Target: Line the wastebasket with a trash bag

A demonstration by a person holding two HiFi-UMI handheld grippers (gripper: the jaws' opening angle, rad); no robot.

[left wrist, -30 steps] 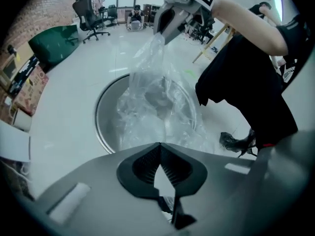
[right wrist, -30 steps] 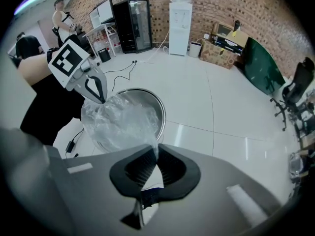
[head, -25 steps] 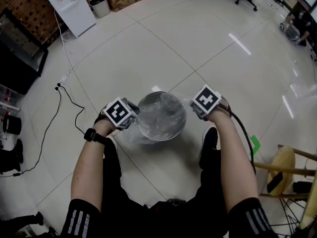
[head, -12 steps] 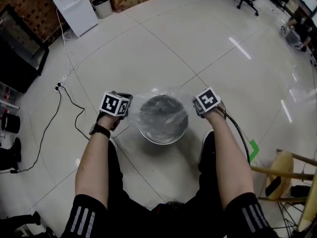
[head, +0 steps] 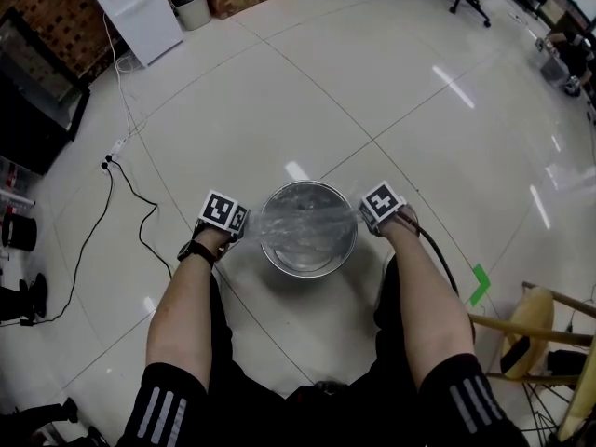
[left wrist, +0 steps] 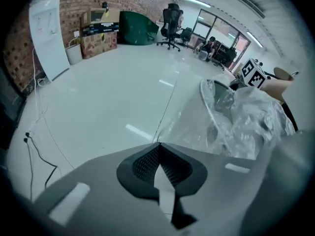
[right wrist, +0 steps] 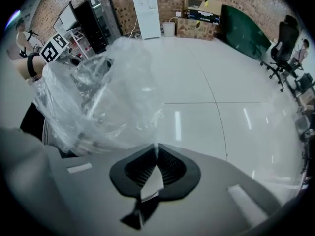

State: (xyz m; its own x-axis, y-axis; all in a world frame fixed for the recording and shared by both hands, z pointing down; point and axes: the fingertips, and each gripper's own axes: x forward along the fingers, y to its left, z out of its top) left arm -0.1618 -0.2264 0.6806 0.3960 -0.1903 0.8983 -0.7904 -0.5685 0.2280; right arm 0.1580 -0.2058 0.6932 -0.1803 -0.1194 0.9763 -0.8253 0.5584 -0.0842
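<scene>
Your left gripper and right gripper each clench an edge of the clear trash bag, stretched across the wastebasket standing on the floor between the 2.

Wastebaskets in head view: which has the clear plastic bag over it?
The round silver metal wastebasket between the left hand-held gripper and right hand-held gripper, not the small pale bin by the white cabinet.
</scene>
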